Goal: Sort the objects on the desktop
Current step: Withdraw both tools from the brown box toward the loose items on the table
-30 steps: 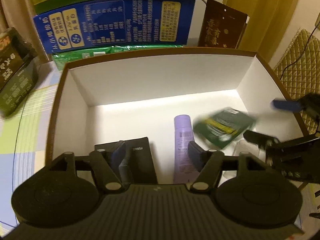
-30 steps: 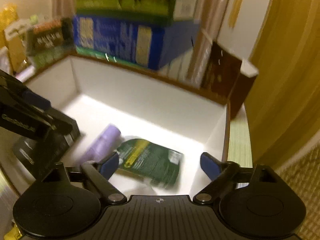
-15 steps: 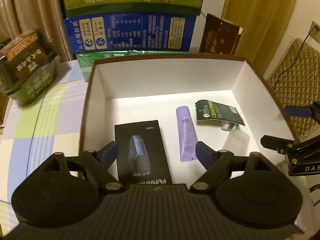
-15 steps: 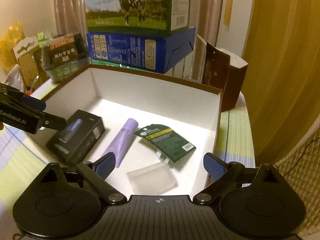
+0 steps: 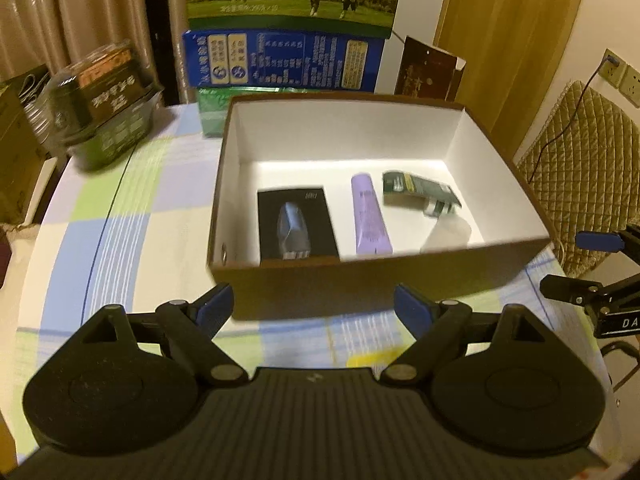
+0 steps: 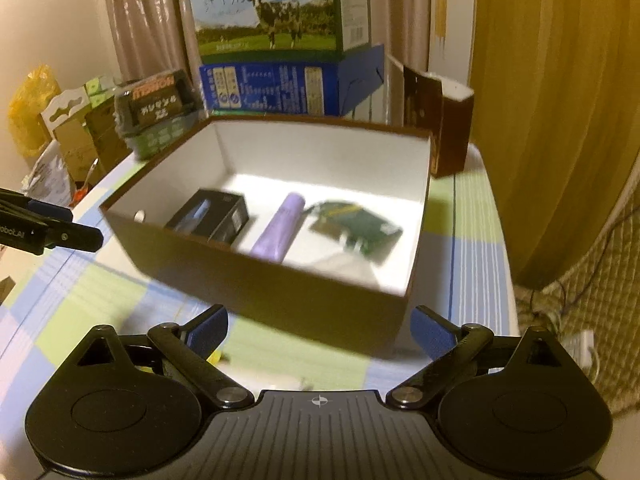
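Observation:
A brown box with white inside (image 5: 372, 272) (image 6: 280, 280) stands on the checked tablecloth. In it lie a black product box (image 5: 296, 220) (image 6: 212, 216), a purple tube (image 5: 370, 216) (image 6: 280, 228), a green packet (image 5: 420, 194) (image 6: 356, 228) and a clear plastic piece (image 5: 448, 232). My left gripper (image 5: 314, 312) is open and empty, in front of the box's near wall. My right gripper (image 6: 320, 330) is open and empty, before the box's near right corner. It also shows at the right edge of the left wrist view (image 5: 596, 268).
Stacked milk cartons (image 5: 288, 24) (image 6: 276, 36) stand behind the box, with a brown carton (image 5: 428, 70) (image 6: 440, 120) to the right. A dark green pack (image 5: 108, 104) (image 6: 156, 112) sits at the back left. A quilted chair (image 5: 580, 184) is on the right.
Both grippers have pulled back out of the box toward me and now sit in front of it. The green packet has come to rest on the box floor.

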A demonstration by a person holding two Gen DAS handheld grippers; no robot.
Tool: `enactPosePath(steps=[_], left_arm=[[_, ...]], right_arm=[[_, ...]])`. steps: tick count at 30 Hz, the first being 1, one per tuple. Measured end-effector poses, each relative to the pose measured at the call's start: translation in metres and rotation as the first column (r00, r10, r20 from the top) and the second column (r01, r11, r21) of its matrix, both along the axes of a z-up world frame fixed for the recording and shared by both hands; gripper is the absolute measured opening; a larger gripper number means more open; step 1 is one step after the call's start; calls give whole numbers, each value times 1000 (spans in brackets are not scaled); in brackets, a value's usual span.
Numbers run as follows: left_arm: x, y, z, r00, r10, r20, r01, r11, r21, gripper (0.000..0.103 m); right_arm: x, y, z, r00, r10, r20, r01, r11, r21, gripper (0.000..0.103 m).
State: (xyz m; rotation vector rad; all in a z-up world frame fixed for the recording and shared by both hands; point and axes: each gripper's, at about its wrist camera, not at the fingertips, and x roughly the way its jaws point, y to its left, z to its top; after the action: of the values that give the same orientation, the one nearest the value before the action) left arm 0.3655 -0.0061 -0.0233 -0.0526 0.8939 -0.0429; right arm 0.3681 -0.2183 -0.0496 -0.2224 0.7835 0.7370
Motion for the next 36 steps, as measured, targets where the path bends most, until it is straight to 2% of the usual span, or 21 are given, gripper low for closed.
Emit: enactPosePath(steps=[8, 15, 27, 36], left_arm=[[-48, 2, -18, 998, 23, -59, -24, 999, -22, 84], [-74, -6, -38, 994, -2, -108, 1, 1000, -16, 84], [-92, -26, -65, 984, -102, -147, 105, 994, 13, 84], [-98, -41, -81, 970, -146, -197, 148, 989, -3, 81]], right_arm=[[-34, -16, -14, 999, -9, -53, 8, 1000, -14, 95], [-55, -31, -29, 996, -30, -86, 25, 998, -51, 95], [-71, -56, -46, 987, -82, -134, 70, 993, -92, 95], [-80, -64, -55, 981, -106, -162, 89, 990, -108, 95]])
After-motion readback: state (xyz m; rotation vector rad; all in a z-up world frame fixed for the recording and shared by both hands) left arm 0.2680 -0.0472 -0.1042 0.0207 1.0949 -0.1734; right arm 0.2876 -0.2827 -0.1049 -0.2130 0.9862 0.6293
